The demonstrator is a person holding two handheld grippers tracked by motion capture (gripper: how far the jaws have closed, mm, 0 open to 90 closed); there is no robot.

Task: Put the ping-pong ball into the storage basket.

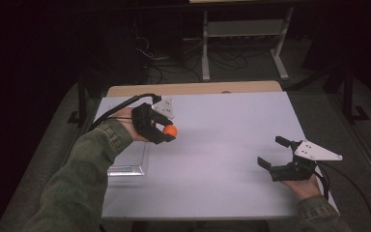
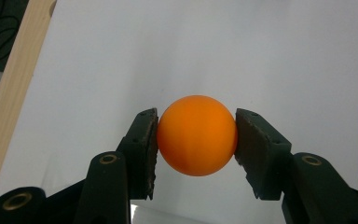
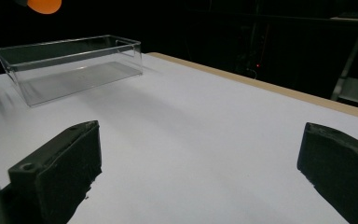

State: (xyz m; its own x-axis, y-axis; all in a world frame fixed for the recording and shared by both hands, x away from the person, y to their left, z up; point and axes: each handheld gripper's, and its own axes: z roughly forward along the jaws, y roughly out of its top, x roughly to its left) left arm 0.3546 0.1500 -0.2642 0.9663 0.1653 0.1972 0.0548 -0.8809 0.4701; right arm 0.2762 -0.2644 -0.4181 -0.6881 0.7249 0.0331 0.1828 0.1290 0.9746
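An orange ball [image 2: 197, 135] sits squeezed between the two black jaws of my left gripper [image 2: 196, 140]. In the high view the left gripper [image 1: 166, 133] holds the ball [image 1: 170, 130] above the white table's left half, beside a clear plastic box [image 1: 128, 162]. My right gripper [image 1: 270, 152] is low over the table's right side, jaws wide apart, nothing between them. The right gripper view looks across the table between its two jaws [image 3: 200, 177] to the clear box [image 3: 70, 65], with the orange ball [image 3: 44, 5] at the top left edge.
The white table surface [image 1: 222, 145] has a wooden strip [image 1: 198, 88] along its far edge. Beyond it stand a metal frame [image 1: 244, 38] and cables on a dark floor. A green sleeve [image 1: 84, 179] comes in at bottom left.
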